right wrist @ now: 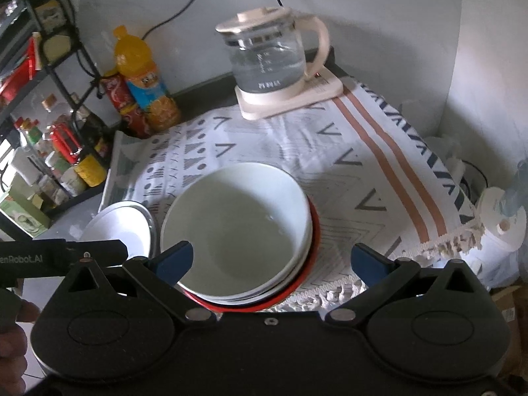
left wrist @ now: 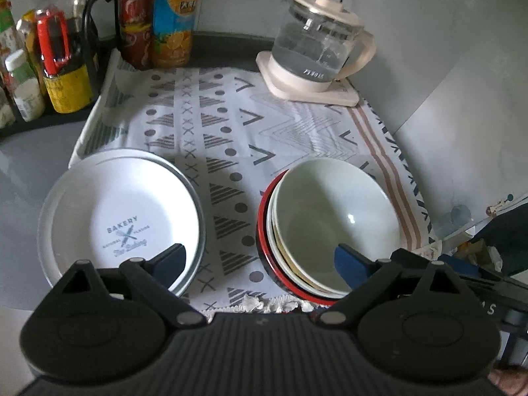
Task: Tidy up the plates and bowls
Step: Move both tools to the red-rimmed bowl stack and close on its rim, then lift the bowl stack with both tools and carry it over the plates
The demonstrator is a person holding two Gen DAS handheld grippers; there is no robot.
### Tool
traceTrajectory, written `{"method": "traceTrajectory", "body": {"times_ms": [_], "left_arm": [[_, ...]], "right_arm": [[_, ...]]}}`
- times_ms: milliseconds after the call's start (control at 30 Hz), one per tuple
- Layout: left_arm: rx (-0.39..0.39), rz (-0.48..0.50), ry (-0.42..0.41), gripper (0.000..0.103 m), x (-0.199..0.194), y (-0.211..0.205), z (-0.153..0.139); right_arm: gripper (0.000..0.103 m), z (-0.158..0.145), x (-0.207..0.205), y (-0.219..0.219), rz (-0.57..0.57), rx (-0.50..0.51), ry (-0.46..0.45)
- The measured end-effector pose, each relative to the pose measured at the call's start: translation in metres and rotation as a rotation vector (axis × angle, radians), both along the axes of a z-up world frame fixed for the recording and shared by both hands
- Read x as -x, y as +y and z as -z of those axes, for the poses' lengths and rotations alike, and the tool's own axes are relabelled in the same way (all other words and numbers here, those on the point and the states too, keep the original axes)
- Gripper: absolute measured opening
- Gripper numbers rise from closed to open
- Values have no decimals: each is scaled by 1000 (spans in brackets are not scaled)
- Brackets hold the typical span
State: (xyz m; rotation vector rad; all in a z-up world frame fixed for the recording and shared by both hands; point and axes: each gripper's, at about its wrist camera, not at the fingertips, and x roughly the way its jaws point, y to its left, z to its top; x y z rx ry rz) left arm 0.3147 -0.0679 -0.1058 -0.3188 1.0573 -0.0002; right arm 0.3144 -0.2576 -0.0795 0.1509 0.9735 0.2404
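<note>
**A:** Two piles on the patterned cloth [left wrist: 283, 125]: white plates with grey rims [left wrist: 122, 217] at left, white bowls nested in a red-rimmed bowl [left wrist: 330, 224] at right. Left gripper [left wrist: 260, 260] and right gripper [right wrist: 270, 260] both hover with fingers apart, holding nothing.

**B:** Looks sorted; I'd just center the tilted top bowl. Plate reads "BAKERY"; kettle [right wrist: 274, 62] lettering is too blurry.
</note>
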Motion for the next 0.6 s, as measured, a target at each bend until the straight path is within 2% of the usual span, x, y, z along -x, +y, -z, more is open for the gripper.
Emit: {"method": "traceTrajectory", "body": {"times_ms": [133, 200, 267, 600], "left_arm": [[-1, -12, -12, 93, -12, 1, 11], [-3, -21, -13, 89, -18, 1, 16], [4, -15, -2, 86, -24, 2, 22], [22, -9, 112, 50, -54, -7, 62]], "right_arm": [[99, 14, -10, -3, -7, -17, 34], [92, 21, -16, -5, -11, -22, 58], [80, 30, -22, -8, -10, -33, 85], [61, 68, -48, -20, -34, -96, 205]]}}
